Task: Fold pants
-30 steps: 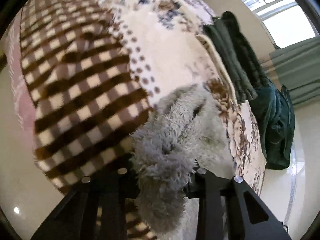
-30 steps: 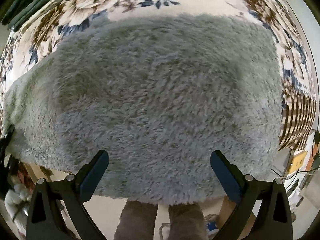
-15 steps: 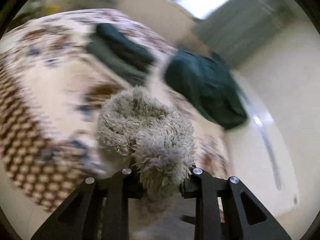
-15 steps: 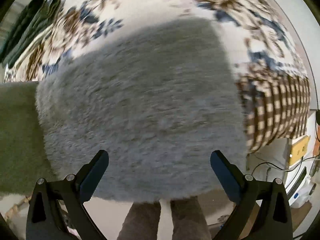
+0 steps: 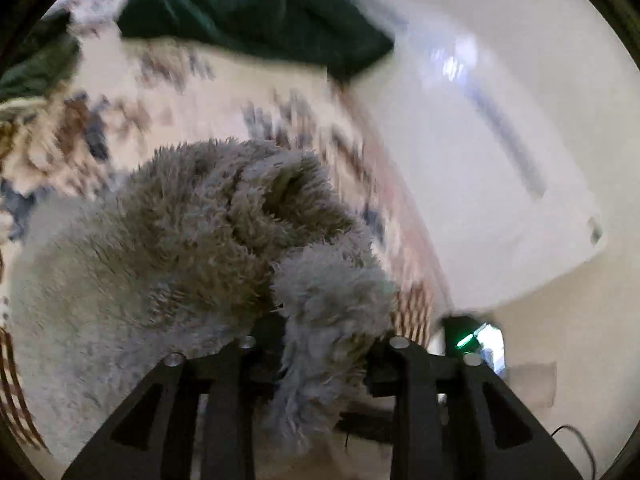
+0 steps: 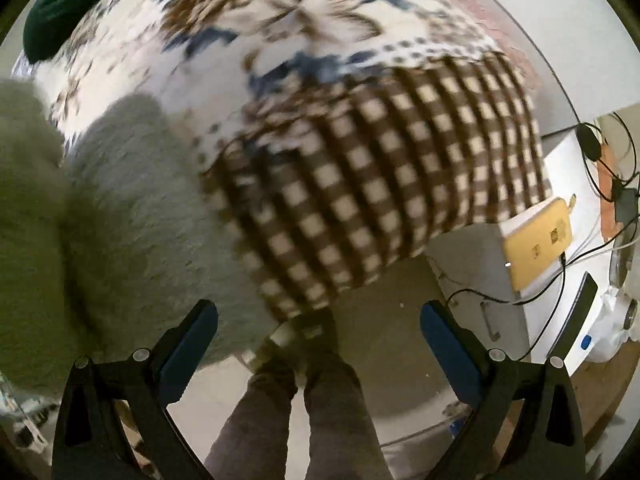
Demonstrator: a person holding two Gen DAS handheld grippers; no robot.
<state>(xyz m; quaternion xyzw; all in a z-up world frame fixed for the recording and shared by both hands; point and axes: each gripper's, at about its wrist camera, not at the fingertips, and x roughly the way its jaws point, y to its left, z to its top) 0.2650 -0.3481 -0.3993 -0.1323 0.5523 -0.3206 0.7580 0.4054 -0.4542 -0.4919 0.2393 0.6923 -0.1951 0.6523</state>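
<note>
Left gripper (image 5: pixel 320 344) is clamped on a bunched fold of the fuzzy grey pants (image 5: pixel 180 248), which fill the lower left of the frame over the floral blanket (image 5: pixel 168 92). Right gripper (image 6: pixel 318 326) is spread wide apart with nothing in it, pants at frame left. It's blurry, but that's probably a dark green garment (image 5: pixel 256 12) up top.

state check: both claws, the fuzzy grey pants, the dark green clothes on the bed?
left claw: shut on the grey pants, a bunched fold pinched between its fingers.
right claw: open, holding nothing.
grey pants: partly folded over, lying on the bed.
dark green clothes: heaped at the bed's far edge, untouched.
</note>
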